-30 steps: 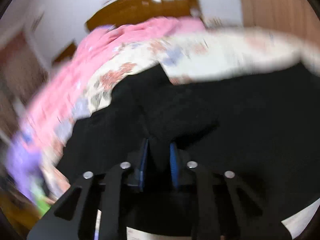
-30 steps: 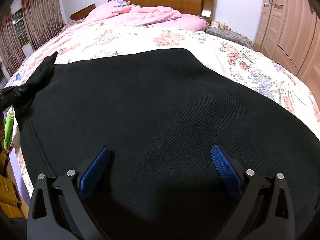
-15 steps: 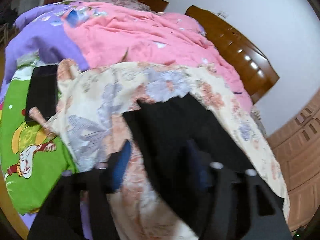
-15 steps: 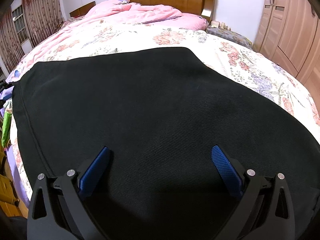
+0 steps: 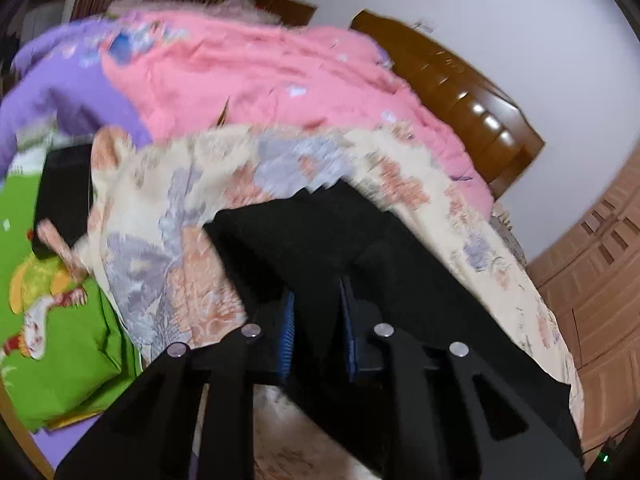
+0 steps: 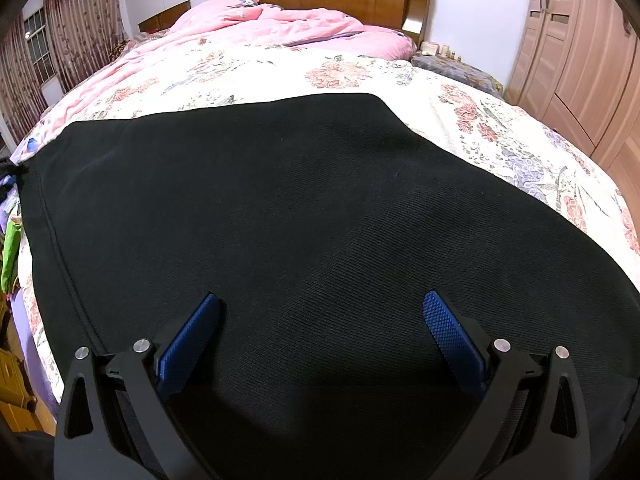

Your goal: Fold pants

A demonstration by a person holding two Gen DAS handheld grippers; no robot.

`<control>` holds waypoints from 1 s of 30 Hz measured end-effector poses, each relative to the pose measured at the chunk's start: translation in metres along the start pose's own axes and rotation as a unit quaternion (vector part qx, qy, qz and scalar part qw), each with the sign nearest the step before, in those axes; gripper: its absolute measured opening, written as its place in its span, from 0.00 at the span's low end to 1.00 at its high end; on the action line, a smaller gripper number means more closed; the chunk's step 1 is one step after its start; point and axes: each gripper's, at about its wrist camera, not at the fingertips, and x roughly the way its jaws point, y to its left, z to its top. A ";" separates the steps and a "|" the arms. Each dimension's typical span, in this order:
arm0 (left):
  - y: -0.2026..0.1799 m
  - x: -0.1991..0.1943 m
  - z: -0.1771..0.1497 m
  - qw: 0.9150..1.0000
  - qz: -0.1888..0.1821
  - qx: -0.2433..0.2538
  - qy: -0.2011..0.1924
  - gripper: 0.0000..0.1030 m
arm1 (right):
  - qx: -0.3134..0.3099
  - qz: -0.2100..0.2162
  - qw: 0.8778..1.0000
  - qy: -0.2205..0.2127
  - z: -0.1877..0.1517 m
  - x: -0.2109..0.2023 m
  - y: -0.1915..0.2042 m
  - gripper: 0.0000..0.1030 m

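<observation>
L gripper (image 5: 316, 312): jaws pinched on black knit pants (image 6: 320, 220) edge, 9 o'clock. R gripper (image 6: 322, 312): jaws wide apart, holding nothing, above pants on floral cotton bedsheet (image 6: 500, 132).

Left hand-held gripper (image 5: 316, 316) sits low at six o'clock in its view, blue pads drawn close together and pinching a fold of the black pants (image 5: 320, 248), the picture smeared with blur. Right hand-held gripper (image 6: 320, 332) hangs level, fingers spread wide toward five and seven o'clock, nothing between them.
</observation>
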 end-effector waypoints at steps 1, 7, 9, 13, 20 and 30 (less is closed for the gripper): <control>-0.003 -0.003 0.001 1.000 0.005 0.007 0.000 0.19 | 0.000 0.000 1.000 0.000 0.000 0.000 0.000 0.96; 0.017 0.027 -0.004 0.997 0.062 -0.002 0.054 0.45 | 0.000 0.000 1.000 0.000 0.000 0.000 0.000 0.96; 0.003 0.013 -0.005 0.992 0.123 0.030 0.019 0.66 | 0.000 0.000 1.000 0.000 0.000 0.000 0.000 0.96; -0.060 -0.028 -0.017 0.967 0.195 0.141 -0.082 0.99 | 0.000 0.000 1.000 0.000 0.000 0.000 0.000 0.96; -0.223 -0.009 -0.098 0.940 0.005 0.341 -0.007 0.98 | -0.004 -0.002 1.000 0.008 0.002 -0.001 0.000 0.96; -0.399 0.037 -0.228 0.840 -0.158 0.514 0.067 0.98 | 0.021 -0.121 0.992 -0.011 0.013 -0.016 -0.094 0.95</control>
